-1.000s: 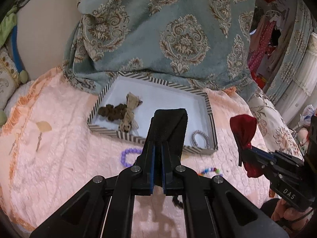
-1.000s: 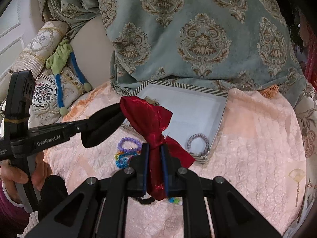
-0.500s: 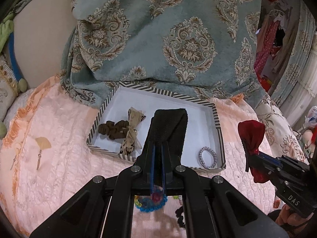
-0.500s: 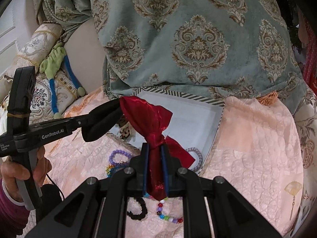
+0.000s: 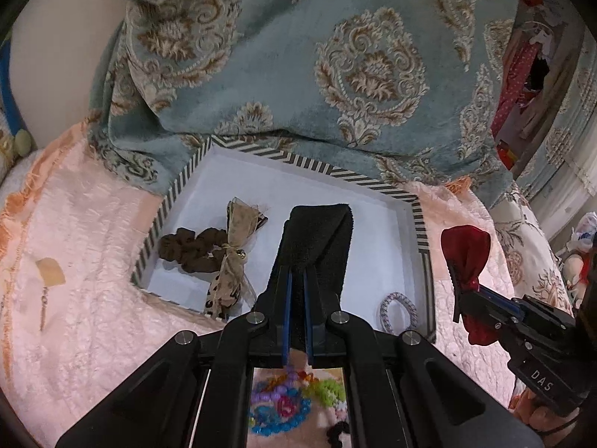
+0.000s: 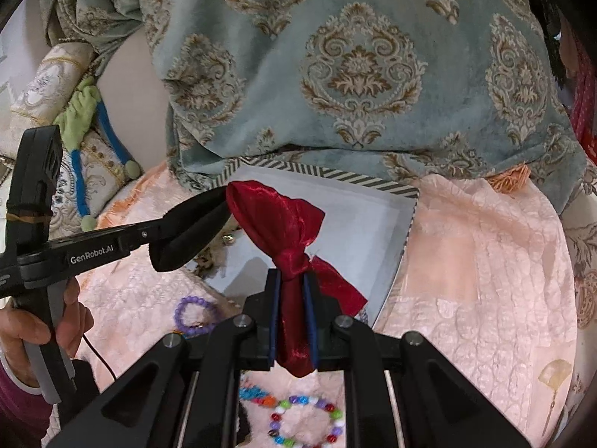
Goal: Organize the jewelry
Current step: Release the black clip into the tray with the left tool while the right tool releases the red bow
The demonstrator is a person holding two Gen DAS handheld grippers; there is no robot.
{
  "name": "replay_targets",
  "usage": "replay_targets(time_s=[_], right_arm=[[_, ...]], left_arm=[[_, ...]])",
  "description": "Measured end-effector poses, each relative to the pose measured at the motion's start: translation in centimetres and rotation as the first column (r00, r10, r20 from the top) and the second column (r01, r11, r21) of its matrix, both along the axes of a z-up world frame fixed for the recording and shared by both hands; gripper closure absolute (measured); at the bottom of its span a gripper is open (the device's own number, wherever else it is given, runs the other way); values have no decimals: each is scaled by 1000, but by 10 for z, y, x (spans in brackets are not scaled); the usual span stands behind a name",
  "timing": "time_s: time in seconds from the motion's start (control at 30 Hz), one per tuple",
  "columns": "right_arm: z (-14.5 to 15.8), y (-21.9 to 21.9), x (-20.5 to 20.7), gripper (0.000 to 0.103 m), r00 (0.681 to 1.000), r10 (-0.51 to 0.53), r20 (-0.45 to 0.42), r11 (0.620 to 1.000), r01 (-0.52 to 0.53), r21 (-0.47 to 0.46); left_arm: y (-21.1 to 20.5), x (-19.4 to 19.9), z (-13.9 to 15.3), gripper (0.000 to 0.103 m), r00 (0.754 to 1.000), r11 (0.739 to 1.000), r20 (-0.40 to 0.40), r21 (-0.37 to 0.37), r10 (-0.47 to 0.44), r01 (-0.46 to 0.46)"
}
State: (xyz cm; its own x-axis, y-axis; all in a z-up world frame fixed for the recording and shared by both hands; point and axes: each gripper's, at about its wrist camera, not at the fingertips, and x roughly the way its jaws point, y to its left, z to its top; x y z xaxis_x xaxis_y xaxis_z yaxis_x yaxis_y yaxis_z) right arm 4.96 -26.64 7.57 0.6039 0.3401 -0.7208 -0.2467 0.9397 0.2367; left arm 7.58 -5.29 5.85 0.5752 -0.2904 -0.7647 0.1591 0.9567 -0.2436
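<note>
I'm pinching the shiny red satin bow [image 6: 289, 231] in my right tool [image 6: 293, 291] over the striped-rim white tray [image 5: 358, 177] so it drops in; left tool [image 5: 296, 280] clamps black cloth [image 5: 317, 231].

Beaded bracelets [image 5: 283, 407]: partly hidden behind the left gripper's frame.
Tray [image 6: 388, 186]: far edge tucked under blue cloth [image 6: 358, 74].

Red bow [image 6: 278, 224]: glossy satin cloth, creased. Black band [image 5: 317, 239]: matt, napped fabric. Bedcover [image 6: 477, 261]: pale pink, crinkled quilted cloth. Blue-green drape [image 5: 298, 56]: plush, raised gold woven damask. Tray [image 5: 358, 177]: smooth matt white floor, striped printed rim. Bead bracelet [image 6: 302, 423]: shiny plastic. Brown scrunchie [image 5: 186, 248]: velvety.
</note>
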Motion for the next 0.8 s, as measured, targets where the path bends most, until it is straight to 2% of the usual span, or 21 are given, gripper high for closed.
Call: replay_targets(time_s=[0.4, 0.7, 0.8], right_arm=[[-57, 6, 58, 91, 994, -33, -107, 999, 30, -32], [-96, 18, 80, 90, 984, -35, -172, 999, 28, -43], [-101, 17, 82, 86, 982, -34, -183, 999, 30, -25]], left_arm=[[-8, 33, -54, 103, 996, 999, -86, 38, 24, -20], [-12, 41, -65, 103, 995, 999, -102, 46, 21, -16], [-13, 44, -69, 103, 993, 999, -117, 39, 19, -15]])
